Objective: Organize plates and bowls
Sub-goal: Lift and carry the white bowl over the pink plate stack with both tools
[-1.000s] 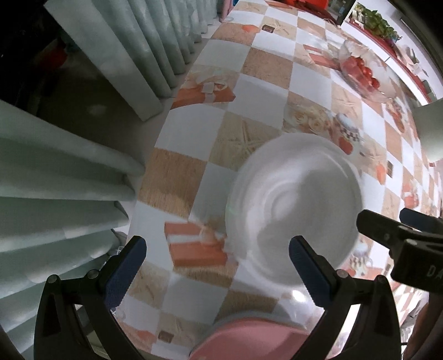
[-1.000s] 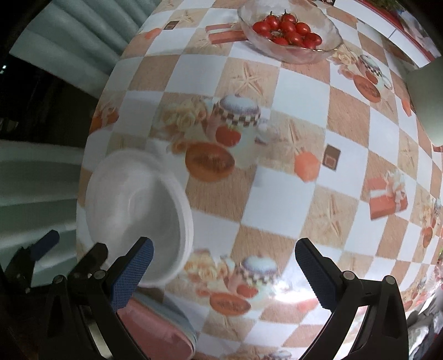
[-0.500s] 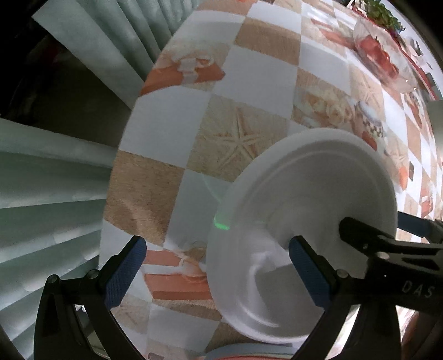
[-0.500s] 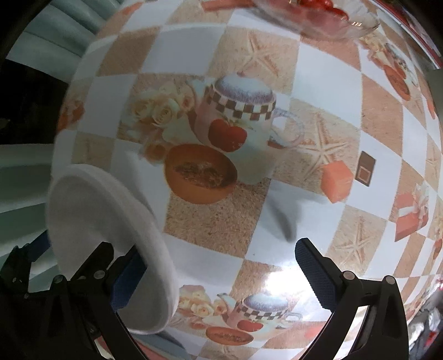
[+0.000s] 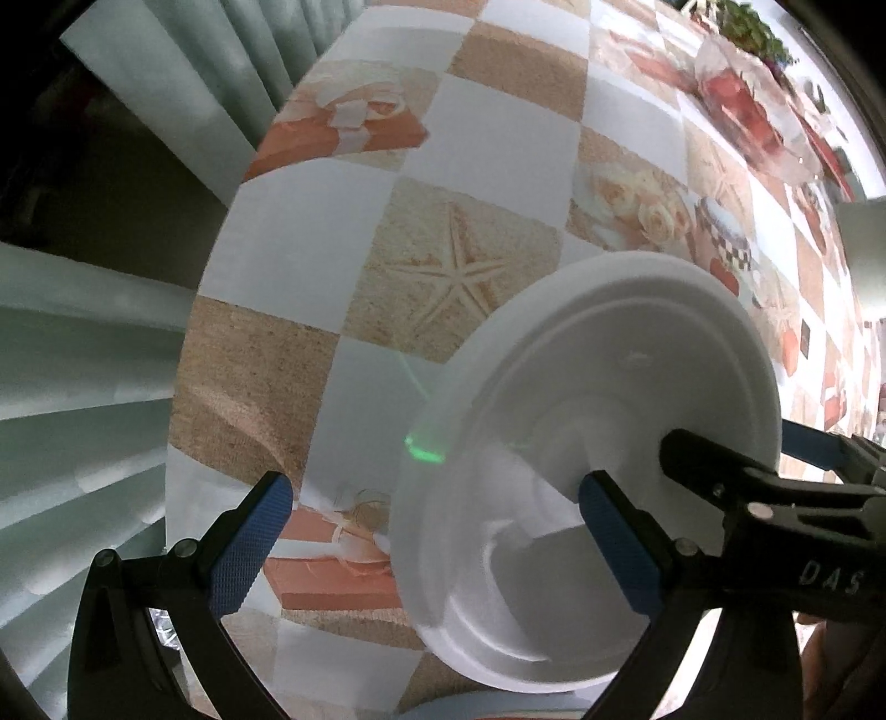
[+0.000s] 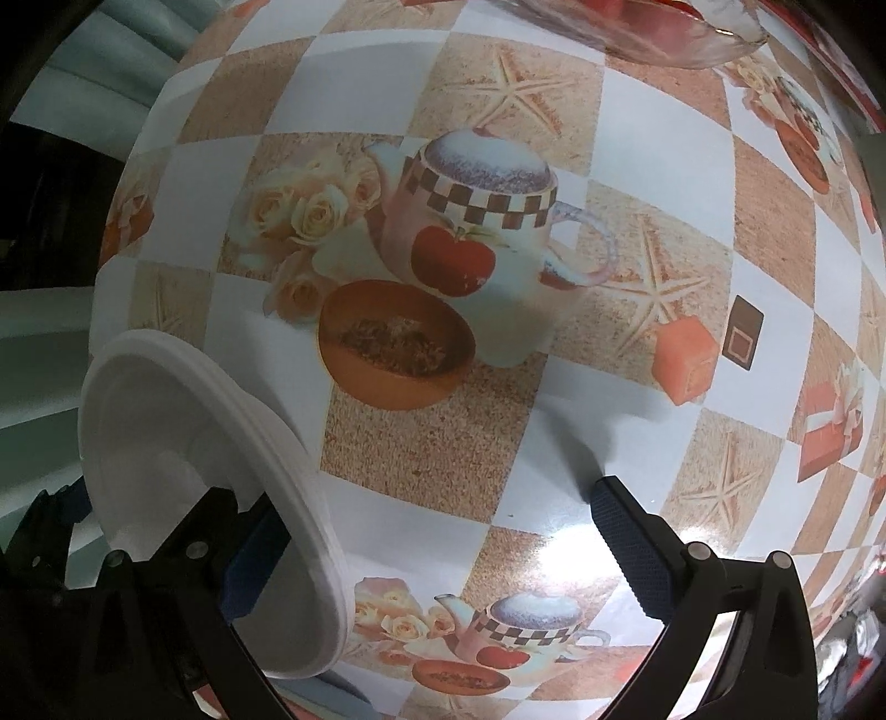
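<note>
A white plate stands tilted on its edge above the patterned tablecloth. My left gripper is open with the plate's rim between its fingers. My right gripper is open too; its left finger lies against the plate, its right finger is well clear. The right gripper's black finger shows at the plate's right side in the left wrist view. A pale plate's rim peeks in at the bottom edge.
A glass bowl of cherry tomatoes stands far back on the table; it also shows in the right wrist view. Pale curtains hang past the table's left edge. A white object stands at the right.
The plate has gone from lying flat on the table to standing tilted on its edge, lifted between both grippers. Both cameras have moved closer to the tablecloth.
</note>
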`<control>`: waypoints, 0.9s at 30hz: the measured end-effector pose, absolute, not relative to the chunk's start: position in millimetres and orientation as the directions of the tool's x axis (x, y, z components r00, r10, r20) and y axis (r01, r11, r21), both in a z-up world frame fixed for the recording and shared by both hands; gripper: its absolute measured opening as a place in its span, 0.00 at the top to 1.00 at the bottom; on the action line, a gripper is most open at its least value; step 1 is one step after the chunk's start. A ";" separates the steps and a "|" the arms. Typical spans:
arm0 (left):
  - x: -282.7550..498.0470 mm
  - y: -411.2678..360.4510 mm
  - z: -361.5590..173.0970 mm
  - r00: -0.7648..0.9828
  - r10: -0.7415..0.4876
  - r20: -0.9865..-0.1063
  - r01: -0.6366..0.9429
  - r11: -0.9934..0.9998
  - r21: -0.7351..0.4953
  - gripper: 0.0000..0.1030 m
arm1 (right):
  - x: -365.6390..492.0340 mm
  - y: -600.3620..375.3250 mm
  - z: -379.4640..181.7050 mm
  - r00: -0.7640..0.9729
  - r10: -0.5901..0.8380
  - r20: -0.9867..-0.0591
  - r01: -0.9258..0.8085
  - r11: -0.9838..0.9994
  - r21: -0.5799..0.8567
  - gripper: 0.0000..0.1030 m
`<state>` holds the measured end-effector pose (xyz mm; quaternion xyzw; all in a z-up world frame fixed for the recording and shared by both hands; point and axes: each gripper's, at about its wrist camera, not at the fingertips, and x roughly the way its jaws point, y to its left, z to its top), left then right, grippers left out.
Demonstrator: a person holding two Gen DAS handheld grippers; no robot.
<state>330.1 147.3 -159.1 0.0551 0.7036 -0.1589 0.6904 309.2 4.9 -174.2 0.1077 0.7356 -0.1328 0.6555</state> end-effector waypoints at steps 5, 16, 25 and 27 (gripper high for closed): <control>327.1 133.2 -152.0 -0.029 -0.164 -0.986 0.308 0.937 -0.165 0.13 | 308.1 19.2 -161.1 -0.036 0.029 -0.999 0.265 0.964 0.019 0.44; 309.3 124.1 -135.4 -0.038 -0.243 -0.969 0.324 0.915 -0.242 0.41 | 299.8 19.1 -153.6 0.005 0.140 -0.990 0.256 0.957 0.136 0.81; 291.5 122.8 -97.2 0.019 -0.240 -0.971 0.363 0.906 -0.217 0.41 | 283.3 8.3 -124.5 0.050 0.119 -0.992 0.260 0.957 0.128 0.81; 283.4 115.0 -87.5 0.028 -0.243 -0.970 0.366 0.905 -0.216 0.41 | 276.0 0.6 -115.6 0.055 0.114 -0.992 0.258 0.958 0.125 0.81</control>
